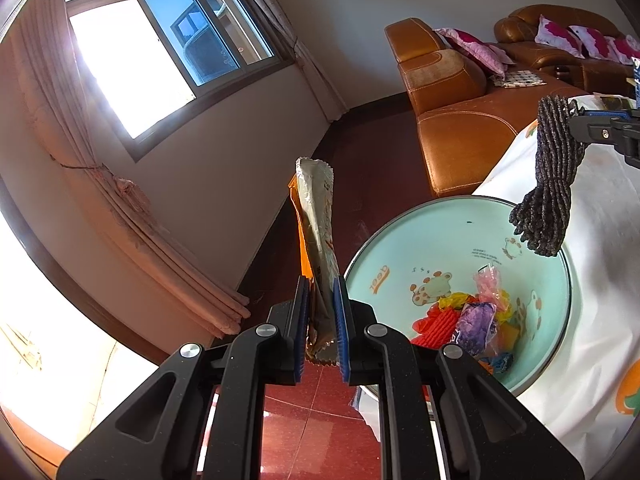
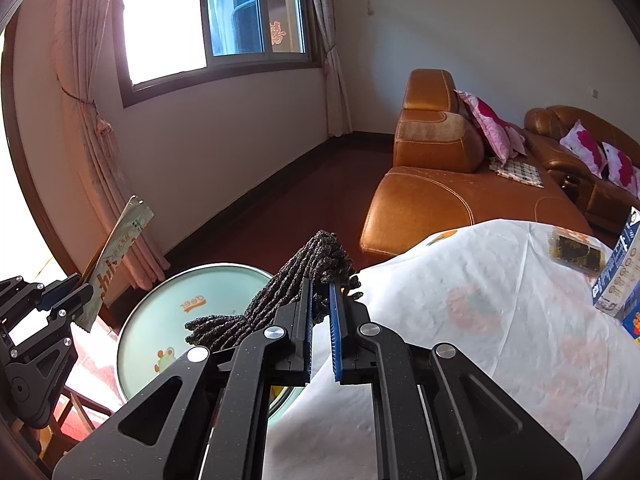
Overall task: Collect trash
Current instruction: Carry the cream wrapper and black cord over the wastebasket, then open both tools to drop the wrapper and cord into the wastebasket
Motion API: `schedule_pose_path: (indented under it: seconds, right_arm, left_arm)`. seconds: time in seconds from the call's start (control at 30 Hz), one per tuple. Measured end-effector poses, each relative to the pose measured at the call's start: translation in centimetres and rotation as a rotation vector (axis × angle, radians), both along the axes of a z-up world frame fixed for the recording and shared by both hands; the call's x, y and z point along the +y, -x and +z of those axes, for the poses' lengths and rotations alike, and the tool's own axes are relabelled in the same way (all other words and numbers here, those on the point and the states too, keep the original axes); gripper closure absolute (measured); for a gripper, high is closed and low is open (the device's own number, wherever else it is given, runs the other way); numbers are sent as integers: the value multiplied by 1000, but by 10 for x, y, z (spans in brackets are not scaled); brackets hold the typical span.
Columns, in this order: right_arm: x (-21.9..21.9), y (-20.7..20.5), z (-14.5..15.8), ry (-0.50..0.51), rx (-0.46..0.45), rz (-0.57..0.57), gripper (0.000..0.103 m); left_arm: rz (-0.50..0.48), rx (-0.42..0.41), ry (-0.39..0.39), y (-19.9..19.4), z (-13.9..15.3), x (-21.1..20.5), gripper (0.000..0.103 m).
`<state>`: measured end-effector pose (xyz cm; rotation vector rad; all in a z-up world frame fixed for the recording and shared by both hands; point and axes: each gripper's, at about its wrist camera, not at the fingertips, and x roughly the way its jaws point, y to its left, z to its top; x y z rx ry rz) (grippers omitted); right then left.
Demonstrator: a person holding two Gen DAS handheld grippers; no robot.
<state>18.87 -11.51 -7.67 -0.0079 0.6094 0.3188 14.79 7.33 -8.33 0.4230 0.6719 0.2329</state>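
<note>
A: Left to right, status? 
B: left gripper point(image 1: 322, 322) clamped on a long snack wrapper point(image 1: 318, 232), held upright beside the left rim of the pale green basin point(image 1: 420, 224), over red floor and not yet above the opening; basin already holds crumpled trash point(image 1: 472, 316), orange, purple, pink, yellow.
A: Right side?
B: right gripper point(image 2: 320, 330) pinched narrow on a dark knitted glove point(image 2: 296, 280); glove dangles above the basin's far right rim, at the edge of the white tablecloth point(image 2: 460, 320).
A: Remaining?
B: judged partway; both pieces still to be dropped; a dark packet point(image 2: 576, 254) and a blue carton point(image 2: 618, 276) sit at the cloth's far right edge, whether they count as trash I cannot tell.
A: Legible text?
B: "deer" in orange on the basin's inner wall, upside down to the camera; wrapper lettering and carton print too small to read.
</note>
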Motion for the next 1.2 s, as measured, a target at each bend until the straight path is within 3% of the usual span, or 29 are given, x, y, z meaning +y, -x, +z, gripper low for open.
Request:
schedule_pose_path:
  seconds: [0.67,0.73,0.8,0.83,0.87,0.9,1.0,1.1,1.2]
  right_arm:
    - [15,-1,-1,13,7,34,95]
    - [16,-1,-1,14,11,42,93]
    - [18,-3,-3,8,20,63,84]
    - [18,-3,-3,9,25,63,69]
    - [18,-3,-4,6,31,65,66]
    - [18,-3,-5,10,32,62,66]
    - [13,-1,-5,11,33,51,64]
    - [7,8,1,17,12,29,58]
    - [-2,22,11,16,-15,5,54]
  left_arm:
    - [-8,-2,7,1,4,-2,90]
    - [-10,-4,10,1,5,-2,83]
    - [-11,-10,12,1,6,-3,77]
    - [-12,-11,11,1,6,-3,73]
    - [-8,-18,7,2,7,-4,67]
    - [-3,-26,4,2,8,-3,51]
    - [4,-44,6,4,12,-2,49]
    - [20,-78,15,7,18,-1,30]
    - [25,-108,63,12,29,1,24]
